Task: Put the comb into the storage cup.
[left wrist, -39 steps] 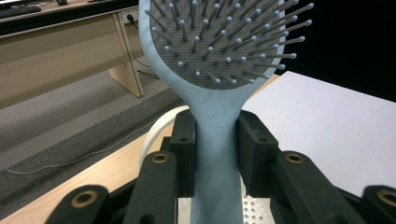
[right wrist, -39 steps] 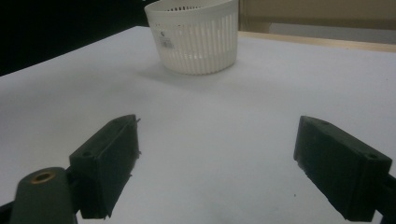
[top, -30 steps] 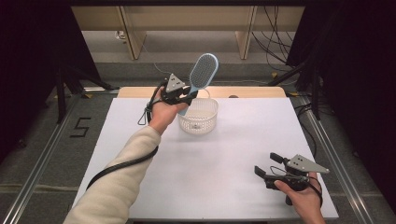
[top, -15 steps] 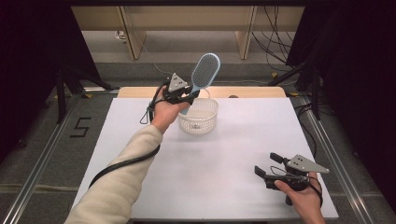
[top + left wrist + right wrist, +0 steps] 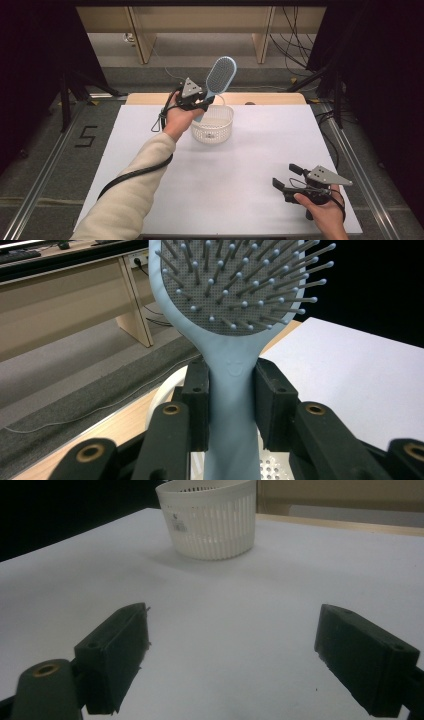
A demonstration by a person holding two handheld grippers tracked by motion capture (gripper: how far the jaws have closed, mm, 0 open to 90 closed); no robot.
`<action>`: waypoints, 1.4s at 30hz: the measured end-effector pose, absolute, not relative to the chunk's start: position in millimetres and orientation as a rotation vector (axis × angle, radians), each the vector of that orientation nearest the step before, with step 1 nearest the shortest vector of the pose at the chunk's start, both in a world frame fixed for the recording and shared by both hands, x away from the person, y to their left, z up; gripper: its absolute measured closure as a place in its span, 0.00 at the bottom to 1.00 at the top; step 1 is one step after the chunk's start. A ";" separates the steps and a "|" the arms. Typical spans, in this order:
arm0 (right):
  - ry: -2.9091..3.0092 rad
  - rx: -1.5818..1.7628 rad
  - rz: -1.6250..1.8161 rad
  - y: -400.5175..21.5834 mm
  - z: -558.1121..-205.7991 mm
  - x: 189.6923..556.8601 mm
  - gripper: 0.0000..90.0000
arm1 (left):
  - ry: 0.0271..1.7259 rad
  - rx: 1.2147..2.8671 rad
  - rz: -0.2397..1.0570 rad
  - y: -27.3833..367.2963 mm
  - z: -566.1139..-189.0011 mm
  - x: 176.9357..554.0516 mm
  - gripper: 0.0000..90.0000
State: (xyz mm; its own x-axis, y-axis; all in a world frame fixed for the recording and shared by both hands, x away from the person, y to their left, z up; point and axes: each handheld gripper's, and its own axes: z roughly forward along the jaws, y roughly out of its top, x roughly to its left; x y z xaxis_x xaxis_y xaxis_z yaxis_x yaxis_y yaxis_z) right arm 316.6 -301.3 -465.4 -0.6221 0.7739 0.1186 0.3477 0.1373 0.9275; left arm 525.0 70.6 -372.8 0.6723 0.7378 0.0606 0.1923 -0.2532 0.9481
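While the left gripper (image 5: 199, 102) clamps its handle, the hairbrush (image 5: 219, 77) stands upright, head uppermost.

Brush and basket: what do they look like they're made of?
Brush: looks like matte pale-blue moulded plastic, smooth with a faint embossed mark; the grey pad with ball-tipped pins seems rubbery. Basket: likely thin white plastic with a slight sheen, judging by its even moulded slots and rim.
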 end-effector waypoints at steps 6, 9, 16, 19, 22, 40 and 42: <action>2.030 1.077 1.486 -301.5 -465.3 316.4 0.17 | 0.740 1.782 0.615 68.6 -372.5 526.5 0.77; 2.031 1.077 1.486 -301.4 -465.4 316.5 0.17 | 0.742 1.781 0.615 67.6 -372.7 527.4 0.77; 2.030 1.078 1.488 -301.6 -465.5 316.7 0.17 | 0.743 1.784 0.616 66.5 -373.7 529.6 0.77; 2.031 1.078 1.487 -301.5 -465.4 316.6 0.17 | 0.745 1.785 0.618 66.3 -373.9 530.4 0.77; 2.032 1.076 1.486 -301.5 -465.4 316.5 0.17 | 0.747 1.785 0.617 66.2 -374.2 531.3 0.77; 2.031 1.076 1.494 -301.3 -465.4 316.5 0.17 | 0.740 1.794 0.622 62.0 -376.8 536.3 0.77; 2.032 1.076 1.492 -301.3 -465.4 316.4 0.17 | 0.736 1.794 0.625 61.5 -376.9 536.8 0.77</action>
State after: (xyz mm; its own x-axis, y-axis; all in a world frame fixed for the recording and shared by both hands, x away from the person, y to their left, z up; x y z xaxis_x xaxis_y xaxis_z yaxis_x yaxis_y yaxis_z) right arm 316.4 -301.3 -465.4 -0.6250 0.7711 0.1218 0.3470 0.1346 0.9282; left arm 536.8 61.5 -376.9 0.6745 0.7350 0.0694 0.1869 -0.2609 0.9471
